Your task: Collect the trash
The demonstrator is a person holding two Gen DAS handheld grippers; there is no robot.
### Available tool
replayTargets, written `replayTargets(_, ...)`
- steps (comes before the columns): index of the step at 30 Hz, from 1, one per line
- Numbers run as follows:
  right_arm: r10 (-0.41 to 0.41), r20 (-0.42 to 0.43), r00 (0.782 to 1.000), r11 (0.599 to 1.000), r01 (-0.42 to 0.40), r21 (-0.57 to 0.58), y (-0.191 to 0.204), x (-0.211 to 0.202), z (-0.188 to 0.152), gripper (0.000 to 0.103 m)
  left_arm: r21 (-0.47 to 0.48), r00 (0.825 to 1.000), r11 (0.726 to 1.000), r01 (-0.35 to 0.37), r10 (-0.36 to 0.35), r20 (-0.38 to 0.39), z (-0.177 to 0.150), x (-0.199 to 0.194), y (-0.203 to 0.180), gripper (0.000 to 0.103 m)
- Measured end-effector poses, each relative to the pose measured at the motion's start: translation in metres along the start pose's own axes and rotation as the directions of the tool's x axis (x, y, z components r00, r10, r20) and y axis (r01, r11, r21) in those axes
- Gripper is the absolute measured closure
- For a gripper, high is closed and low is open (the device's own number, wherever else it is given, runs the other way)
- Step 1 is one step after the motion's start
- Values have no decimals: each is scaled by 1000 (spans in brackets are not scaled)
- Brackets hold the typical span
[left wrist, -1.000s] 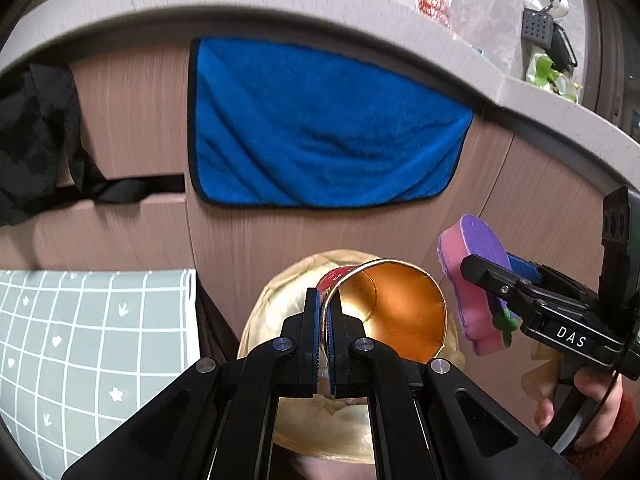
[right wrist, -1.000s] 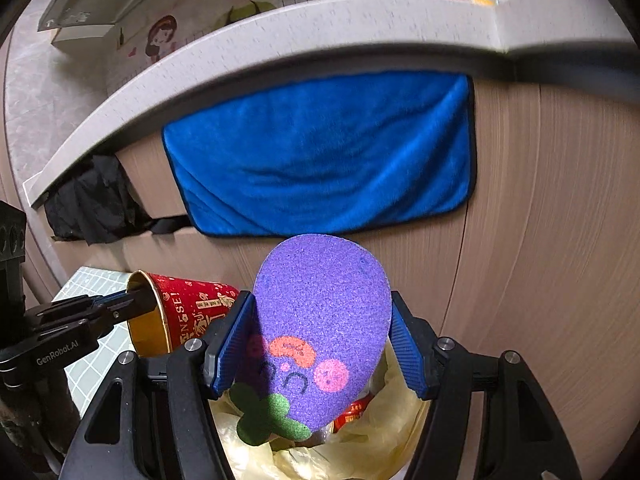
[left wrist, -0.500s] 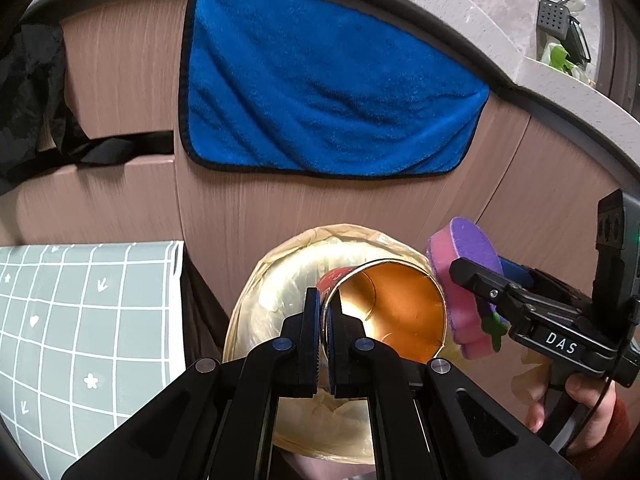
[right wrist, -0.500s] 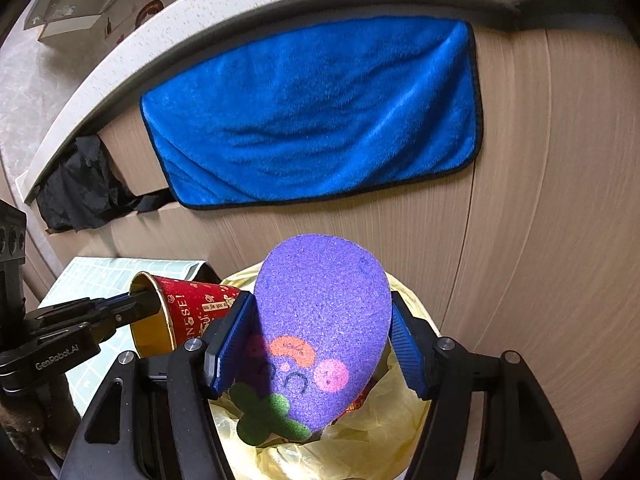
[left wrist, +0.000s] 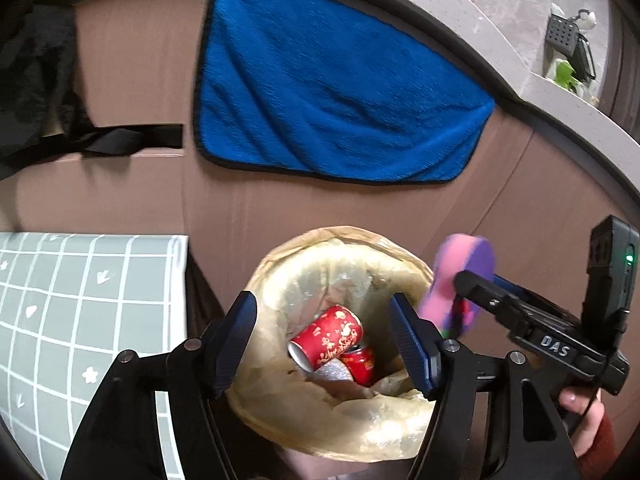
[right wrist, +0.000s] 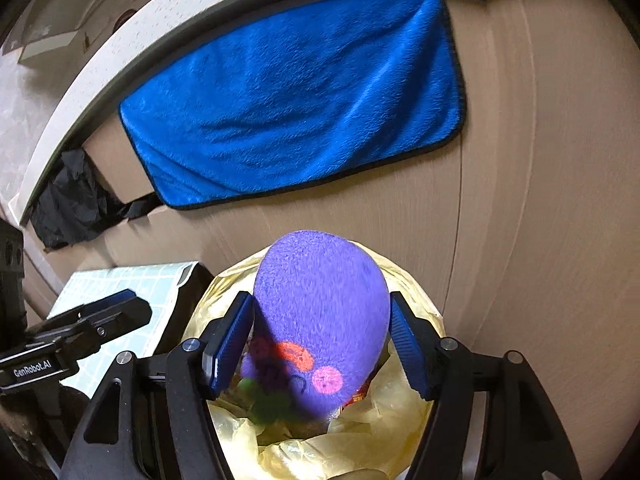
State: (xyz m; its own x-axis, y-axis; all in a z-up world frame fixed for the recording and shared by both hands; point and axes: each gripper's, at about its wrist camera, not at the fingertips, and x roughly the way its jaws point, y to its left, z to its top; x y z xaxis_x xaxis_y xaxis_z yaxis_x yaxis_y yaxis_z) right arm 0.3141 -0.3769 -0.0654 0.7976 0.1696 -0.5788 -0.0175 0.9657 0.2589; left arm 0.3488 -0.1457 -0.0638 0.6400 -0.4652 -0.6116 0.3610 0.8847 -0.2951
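Left tool [left wrist: 324, 340] is released, jaws spread wide, nothing between them, hovering over the bin [left wrist: 340, 344]. The red cup [left wrist: 326, 338] lies on its side inside the bin liner, on top of a red can [left wrist: 360, 364] and some silvery wrapper. Cup is free of the tool.

Right tool [right wrist: 322, 344]: the sponge [right wrist: 320, 320] sits between its blue pads [right wrist: 230, 344], purple face toward the camera, pink layer behind it as the left wrist view shows [left wrist: 460, 280]. There the sponge is blurred. Small gaps show between sponge and both pads in the right wrist view, so I cannot tell whether it is clamped or already let go. Sponge is above the bin's right rim in the left view, directly over the liner opening [right wrist: 320, 440] in the right view.

Bin stands against a wood-grain cabinet front [left wrist: 280, 208]. A blue towel [left wrist: 332, 96] hangs on that front, below the table edge [left wrist: 560, 92]. A black bag [left wrist: 36, 80] hangs at the left. A grey-green grid mat [left wrist: 80, 300] lies just left of the bin. The person's right hand [left wrist: 584, 420] grips the right tool's handle at the lower right of the left view; left tool shows at the lower left of the right view [right wrist: 116, 316].
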Motion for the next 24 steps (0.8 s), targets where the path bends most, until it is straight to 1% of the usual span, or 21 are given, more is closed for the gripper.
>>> replayTargets(3, 39, 2, 999, 999, -39, -5, 5, -6, -1, 38, -14, 999, 999, -32, 32, 16, -2, -11, 4, 34)
replayTargets(4, 38, -1, 999, 999, -38, -17, 8, -7, -1, 37, -19, 999, 999, -39, 40, 23, -3, -14, 5, 34)
replayTargets(7, -9, 3, 1000, 999, 9, -44, 15, -8, -2, 36, -27, 997, 997, -67, 68, 43, -7, -31, 9, 34)
replayTargets(10, 12, 18, 1000, 999, -11, -47, 21, -21, -6, 36, -7, 992, 994, -110, 111, 58, -12, -48, 9, 34)
replayTargets(12, 7, 31, 1000, 998, -5, -57, 27, -34, -10, 36, -6, 990, 993, -115, 115, 75, -19, -65, 9, 34)
replayTargets(15, 5, 59, 998, 997, 0, -75, 37, -61, -20, 36, 11, 985, 991, -135, 133, 107, -34, -94, 3, 34)
replayTargets(19, 21, 97, 995, 995, -11, -100, 58, -108, -43, 36, 60, 976, 984, -171, 160, 148, -66, -143, -12, 34)
replayTargets(22, 1, 120, 993, 987, 18, -161, 83, -145, -70, 36, 85, 966, 974, -210, 193, 172, -88, -175, -21, 34)
replayTargets(24, -3, 132, 991, 975, 32, -218, 103, -168, -90, 36, 89, 955, 965, -248, 228, 188, -105, -199, -25, 34)
